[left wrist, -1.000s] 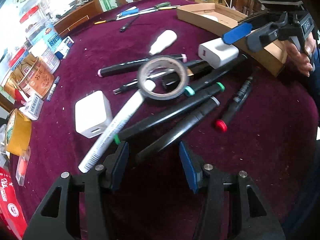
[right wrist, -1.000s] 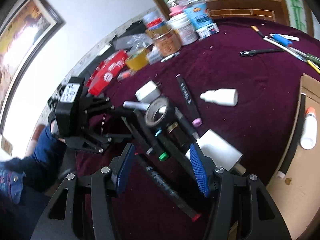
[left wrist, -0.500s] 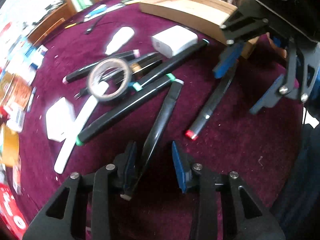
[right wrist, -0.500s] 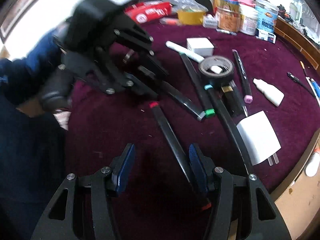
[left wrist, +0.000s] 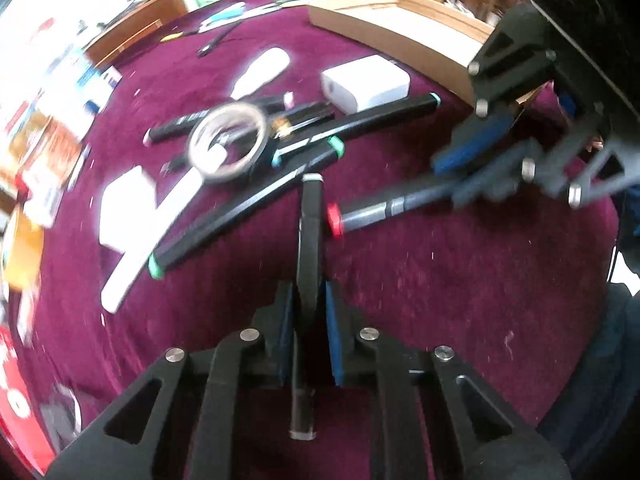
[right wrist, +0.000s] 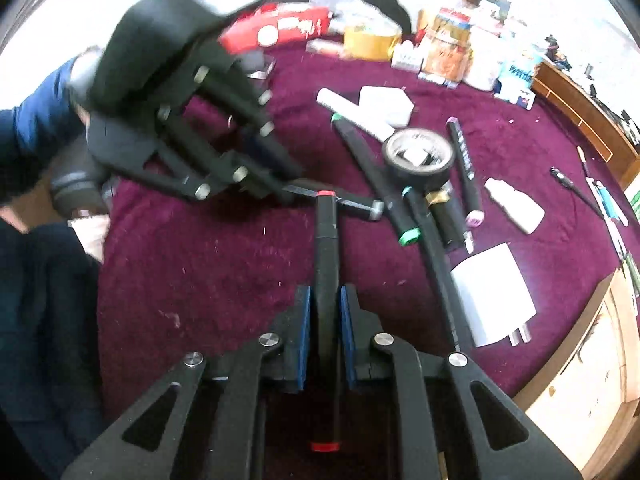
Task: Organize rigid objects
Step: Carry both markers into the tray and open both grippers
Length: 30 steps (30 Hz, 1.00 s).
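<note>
Landmark: tape roll point(left wrist: 226, 142), lying on a heap of pens on the maroon tablecloth point(left wrist: 440, 280).
Left of the tape roll: white charger point(left wrist: 126, 208) and a white tube point(left wrist: 160, 228) running under the roll.
Left gripper point(left wrist: 308, 308): jaws have just been closing and now pinch the grey-capped marker point(left wrist: 310, 240), below and right of the tape roll.
Right gripper point(right wrist: 324, 312): jaws have just been closing and now clamp the red-capped marker point(right wrist: 326, 248), right of the tape roll in the left wrist view.
Cardboard tray point(left wrist: 400, 42): far right of the tape roll, behind a second white charger point(left wrist: 366, 82); contents cannot be made out.
</note>
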{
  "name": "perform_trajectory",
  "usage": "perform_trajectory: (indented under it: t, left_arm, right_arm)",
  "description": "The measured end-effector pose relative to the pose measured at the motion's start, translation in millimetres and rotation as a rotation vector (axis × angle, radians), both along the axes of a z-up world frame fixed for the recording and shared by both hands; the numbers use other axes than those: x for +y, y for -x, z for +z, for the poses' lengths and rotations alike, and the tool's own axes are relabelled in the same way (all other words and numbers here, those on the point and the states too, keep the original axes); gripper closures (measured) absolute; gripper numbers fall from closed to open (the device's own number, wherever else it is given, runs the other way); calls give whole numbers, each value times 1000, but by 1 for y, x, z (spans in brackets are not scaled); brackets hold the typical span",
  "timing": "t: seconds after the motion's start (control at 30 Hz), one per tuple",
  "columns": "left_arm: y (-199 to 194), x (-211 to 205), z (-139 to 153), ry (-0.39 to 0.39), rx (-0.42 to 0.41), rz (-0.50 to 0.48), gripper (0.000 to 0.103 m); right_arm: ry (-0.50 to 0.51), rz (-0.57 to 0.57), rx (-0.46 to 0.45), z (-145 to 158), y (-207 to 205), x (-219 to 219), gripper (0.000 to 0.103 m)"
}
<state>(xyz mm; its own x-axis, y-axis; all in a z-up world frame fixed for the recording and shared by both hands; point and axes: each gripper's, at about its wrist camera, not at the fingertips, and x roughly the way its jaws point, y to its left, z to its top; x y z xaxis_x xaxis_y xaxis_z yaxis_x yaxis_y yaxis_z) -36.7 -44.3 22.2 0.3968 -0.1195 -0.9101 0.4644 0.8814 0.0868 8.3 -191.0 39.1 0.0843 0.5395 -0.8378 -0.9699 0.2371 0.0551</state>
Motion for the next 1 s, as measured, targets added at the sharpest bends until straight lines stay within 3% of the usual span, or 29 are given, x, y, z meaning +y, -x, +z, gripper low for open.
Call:
perform_trajectory:
  t: [0.17,0.37,0.53,0.8,1.0]
  left_arm:
    - [9,8,-1,49,2,70,89]
    - [-3,3,-2,38,21,94,88]
    - [-8,-7,-4,2,-49,90,90]
    - [-5,13,9,273,-58,149,91]
    - [-16,5,32,397,-84,143,91]
  right_arm:
    - [-81,-70,43,8,-16,1,90]
    - [-160,-176,91,17,-35,-5,90]
    - [-250,-252,136,29,-52,-18,90]
    - [-393,-367,239,42,-80,-48,90]
    - [-482,-511,307,43,-108,-80,90]
